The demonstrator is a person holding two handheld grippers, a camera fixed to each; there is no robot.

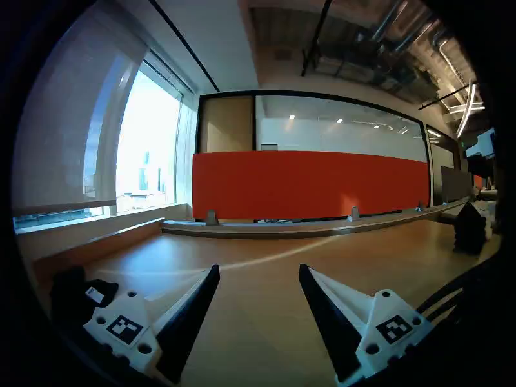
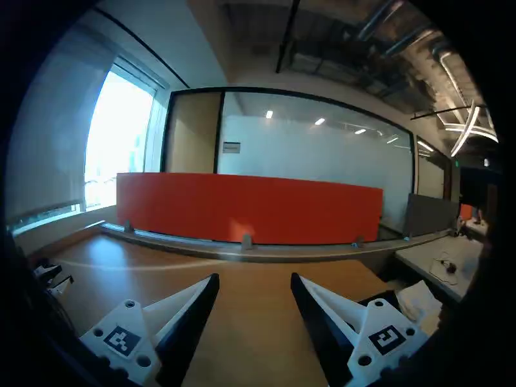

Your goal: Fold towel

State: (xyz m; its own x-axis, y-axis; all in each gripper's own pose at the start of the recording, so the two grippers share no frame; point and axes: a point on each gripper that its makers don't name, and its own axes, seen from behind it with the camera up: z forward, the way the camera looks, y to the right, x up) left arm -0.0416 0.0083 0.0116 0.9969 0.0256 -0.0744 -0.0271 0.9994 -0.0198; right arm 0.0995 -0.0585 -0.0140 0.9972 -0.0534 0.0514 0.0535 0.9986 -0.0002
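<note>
My left gripper (image 1: 258, 267) is open, its two black-edged white fingers (image 1: 193, 306) hovering low over a bare wooden table (image 1: 271, 316) with nothing between them. My right gripper (image 2: 255, 275) is open too, just above the same wooden table (image 2: 258, 335), and its gap holds nothing. A dark pointed shape (image 1: 469, 227) at the far right of the left gripper view looks like the other gripper. A crumpled white thing (image 2: 419, 302) lies low at the right in the right gripper view; whether it is cloth or paper I cannot tell.
An orange divider panel (image 1: 309, 184) stands along the table's far edge, with a glass wall behind it. A bright window (image 1: 145, 151) and a wooden ledge run along the left. A grey desk (image 2: 445, 258) with cables sits to the right.
</note>
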